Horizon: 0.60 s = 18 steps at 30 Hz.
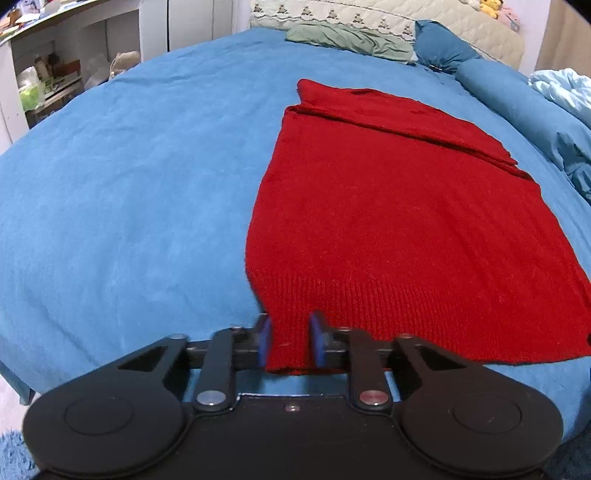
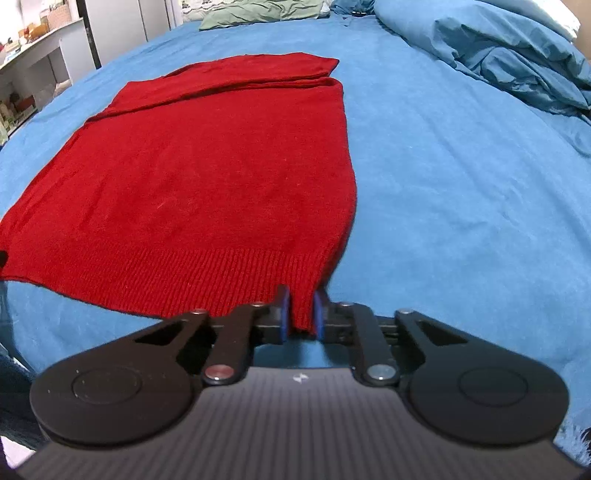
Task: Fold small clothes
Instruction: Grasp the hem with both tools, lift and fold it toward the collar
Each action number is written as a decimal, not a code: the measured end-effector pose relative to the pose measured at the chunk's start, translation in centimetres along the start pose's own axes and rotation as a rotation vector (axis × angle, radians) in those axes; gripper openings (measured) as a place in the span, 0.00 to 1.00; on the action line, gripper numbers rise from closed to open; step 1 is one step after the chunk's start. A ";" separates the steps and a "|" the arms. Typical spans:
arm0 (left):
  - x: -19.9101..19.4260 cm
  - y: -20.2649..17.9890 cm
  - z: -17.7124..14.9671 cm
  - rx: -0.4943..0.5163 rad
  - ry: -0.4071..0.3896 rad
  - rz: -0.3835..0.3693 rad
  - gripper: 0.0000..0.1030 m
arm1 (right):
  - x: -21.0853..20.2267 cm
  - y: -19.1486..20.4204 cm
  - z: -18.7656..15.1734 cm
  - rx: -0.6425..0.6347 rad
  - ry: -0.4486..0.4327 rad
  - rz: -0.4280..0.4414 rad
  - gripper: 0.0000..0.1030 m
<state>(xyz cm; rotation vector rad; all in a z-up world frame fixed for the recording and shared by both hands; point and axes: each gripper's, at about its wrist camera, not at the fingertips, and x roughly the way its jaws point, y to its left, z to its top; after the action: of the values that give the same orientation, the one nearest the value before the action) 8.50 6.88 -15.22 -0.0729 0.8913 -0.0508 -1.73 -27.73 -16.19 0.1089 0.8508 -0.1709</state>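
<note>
Two blue pads of the left tongs [image 1: 289, 341] show at the bottom of the left wrist view, closed in on the near left corner of the red sweater [image 1: 399, 221], with the ribbed hem pinched between them. From there the sweater lies spread flat on the blue bed [image 1: 129, 177], running away from the camera, its far end folded over into a long band across the top. A green pillow [image 1: 347, 38] and a blue pillow [image 1: 441, 46] rest at the head of the bed, by a quilted headboard [image 1: 388, 18]. A rumpled blue duvet [image 1: 535, 110] sits along the right edge, and white shelves [image 1: 51, 74] stand off to the left.

Seen from the right wrist, the right tongs [image 2: 301, 314] are likewise closed on the sweater [image 2: 207, 158], gripping the near right corner of the ribbed hem between the blue pads. The garment stretches flat over the bed [image 2: 461, 192], folded band at the far end. The duvet [image 2: 498, 55] is heaped at upper right, well apart from the sweater, and the green pillow [image 2: 258, 13] lies beyond.
</note>
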 end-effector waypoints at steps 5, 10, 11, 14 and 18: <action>-0.8 -0.1 0.7 0.004 -0.009 0.001 0.06 | -1.3 -0.4 0.9 0.009 -0.052 -0.010 0.20; -3.4 -0.3 2.3 -0.015 -0.076 -0.015 0.06 | -3.6 -1.3 2.7 0.057 -0.124 0.023 0.19; -4.1 -0.4 2.9 -0.018 -0.097 -0.021 0.06 | -4.1 -1.5 3.4 0.076 -0.142 0.035 0.19; -5.9 -0.6 5.2 -0.037 -0.168 -0.049 0.06 | -5.7 -2.2 6.0 0.110 -0.204 0.073 0.19; -7.4 -1.3 10.0 -0.087 -0.289 -0.089 0.06 | -7.1 -2.5 11.0 0.101 -0.302 0.108 0.19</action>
<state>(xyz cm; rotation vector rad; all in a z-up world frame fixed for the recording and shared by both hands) 11.56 6.59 -3.11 -0.1964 0.6005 -0.0826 1.30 -31.22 -3.73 0.2182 0.5339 -0.1246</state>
